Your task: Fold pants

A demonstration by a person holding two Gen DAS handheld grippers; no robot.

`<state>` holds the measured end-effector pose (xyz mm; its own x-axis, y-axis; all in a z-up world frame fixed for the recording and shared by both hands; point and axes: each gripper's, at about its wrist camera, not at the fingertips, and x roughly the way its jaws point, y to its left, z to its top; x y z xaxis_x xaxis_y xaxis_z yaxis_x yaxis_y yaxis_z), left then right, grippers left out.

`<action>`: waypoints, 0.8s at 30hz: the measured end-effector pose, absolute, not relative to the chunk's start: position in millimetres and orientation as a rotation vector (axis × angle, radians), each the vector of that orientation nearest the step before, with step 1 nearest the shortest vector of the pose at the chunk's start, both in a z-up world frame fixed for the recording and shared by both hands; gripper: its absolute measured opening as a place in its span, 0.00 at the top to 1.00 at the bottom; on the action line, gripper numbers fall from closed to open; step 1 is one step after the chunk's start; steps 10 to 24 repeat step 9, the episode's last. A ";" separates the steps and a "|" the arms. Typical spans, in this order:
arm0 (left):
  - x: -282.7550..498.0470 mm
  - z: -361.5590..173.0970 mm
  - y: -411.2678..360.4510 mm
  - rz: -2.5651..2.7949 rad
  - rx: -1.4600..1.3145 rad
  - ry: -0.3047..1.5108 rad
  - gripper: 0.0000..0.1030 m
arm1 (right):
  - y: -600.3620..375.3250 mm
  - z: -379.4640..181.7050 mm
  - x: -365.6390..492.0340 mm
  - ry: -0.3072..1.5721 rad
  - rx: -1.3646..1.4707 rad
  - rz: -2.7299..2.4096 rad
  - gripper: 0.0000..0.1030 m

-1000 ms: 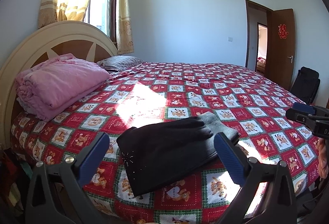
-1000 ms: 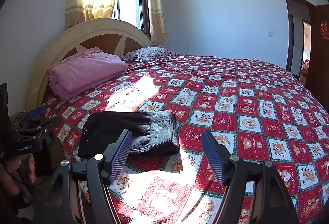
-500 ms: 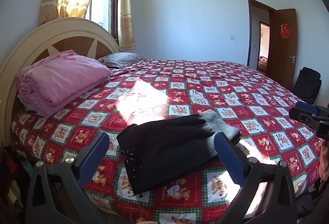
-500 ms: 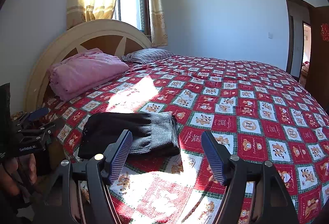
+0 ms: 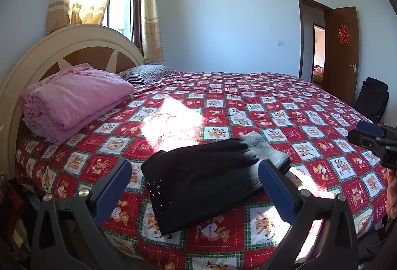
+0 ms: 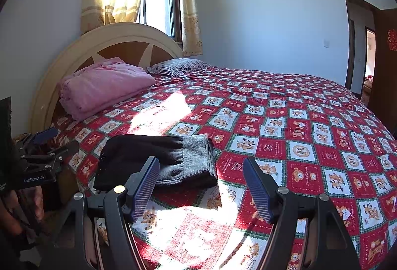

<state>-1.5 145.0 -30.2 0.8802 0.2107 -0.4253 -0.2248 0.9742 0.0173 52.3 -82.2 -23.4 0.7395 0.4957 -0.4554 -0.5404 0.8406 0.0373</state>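
Hovering short of the bed [image 5: 285, 106], both tools sit idle: left gripper [image 5: 196, 185] has its jaws spread wide with nothing between them, and right gripper [image 6: 201, 185] likewise stands released and empty.

Pants [image 5: 206, 173] lie near the bed's front edge, already folded into a compact dark bundle with a grey band [image 5: 265, 148] showing at its 2 o'clock end. Judged from that shape, the folding looks essentially finished; what remains, if anything, is squaring the stack.

Doing that well:
- Come in low and level, jaws parted, and press or nudge rather than pinch. Pinching one layer would likely drag the fold open.
- Work from the loose edges toward the thick folded side, so the layers stay aligned.
- Keep clear of the overhanging corner at 6 o'clock; a push there could slide the bundle off the bed.

View differences, left to right:
- Left wrist view shows small sparkling studs [image 5: 155, 187] on the black cloth, a black bag [image 5: 371, 99] by the open door at 3 o'clock, and the right tool at the frame's right edge.
- Right wrist view shows the grey band's stacked layers [image 6: 196, 158] more plainly and the left tool at 9 o'clock.
- Both views show the pink blanket [image 6: 104, 86] at the headboard.
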 end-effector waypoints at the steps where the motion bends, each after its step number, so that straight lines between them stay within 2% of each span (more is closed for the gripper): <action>1: -1.1 -30.8 144.5 0.228 -0.029 0.441 0.00 | -81.6 -23.8 52.4 0.472 -0.101 0.570 0.31; 24: 0.6 -35.6 143.4 0.214 -0.021 0.447 0.00 | -78.8 -26.1 51.1 0.475 -0.106 0.574 0.31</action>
